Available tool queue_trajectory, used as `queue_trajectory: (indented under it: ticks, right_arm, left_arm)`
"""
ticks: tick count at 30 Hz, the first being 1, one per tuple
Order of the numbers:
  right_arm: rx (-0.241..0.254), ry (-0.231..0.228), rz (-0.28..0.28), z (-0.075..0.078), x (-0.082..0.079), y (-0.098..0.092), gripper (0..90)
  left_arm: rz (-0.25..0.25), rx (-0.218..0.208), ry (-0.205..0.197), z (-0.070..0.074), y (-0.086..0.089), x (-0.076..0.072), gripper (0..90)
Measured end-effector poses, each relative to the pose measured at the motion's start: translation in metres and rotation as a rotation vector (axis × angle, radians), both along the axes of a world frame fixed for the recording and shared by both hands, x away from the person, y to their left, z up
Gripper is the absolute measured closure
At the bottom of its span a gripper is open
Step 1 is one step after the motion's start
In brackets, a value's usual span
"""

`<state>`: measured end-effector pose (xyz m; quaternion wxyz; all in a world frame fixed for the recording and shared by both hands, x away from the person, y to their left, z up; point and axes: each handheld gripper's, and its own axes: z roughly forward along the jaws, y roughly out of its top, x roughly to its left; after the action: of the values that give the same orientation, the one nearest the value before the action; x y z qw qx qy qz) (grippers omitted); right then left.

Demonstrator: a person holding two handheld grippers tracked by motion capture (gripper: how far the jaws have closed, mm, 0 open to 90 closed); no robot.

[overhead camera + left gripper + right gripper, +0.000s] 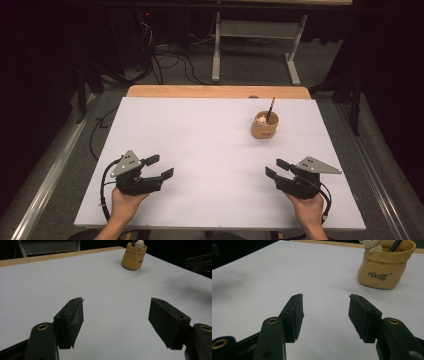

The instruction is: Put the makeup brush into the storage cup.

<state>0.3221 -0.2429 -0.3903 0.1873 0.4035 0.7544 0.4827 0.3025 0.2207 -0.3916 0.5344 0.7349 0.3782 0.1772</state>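
Note:
A small tan pot shaped like a paper bag stands on the white table at the back right. A dark pencil and a small white figure stick out of it. The same pot is far ahead in the left gripper view, and the pot stands close at the upper right in the right gripper view. My left gripper rests near the front left, open and empty. Near the front right my right gripper is open too, with nothing between its jaws.
A wooden strip runs along the table's far edge. Behind it are a desk frame and cables on the floor. The other gripper's dark shape is at the right edge of the left gripper view.

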Motion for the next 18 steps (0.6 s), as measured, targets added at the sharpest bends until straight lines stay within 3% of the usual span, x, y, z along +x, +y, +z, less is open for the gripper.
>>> queue_trajectory:
  ticks: [7, 18]
  right_arm:
    - [-0.03, -0.01, 0.002, -0.004, 0.001, 0.003, 46.6]
    - [-0.011, 0.005, -0.029, -0.011, 0.002, -0.004, 42.3]
  left_arm:
    - [-0.001, -0.003, 0.001, 0.0, 0.001, 0.0, 28.5]
    - [-0.004, -0.004, 0.009, 0.0, 0.001, 0.001, 28.2]
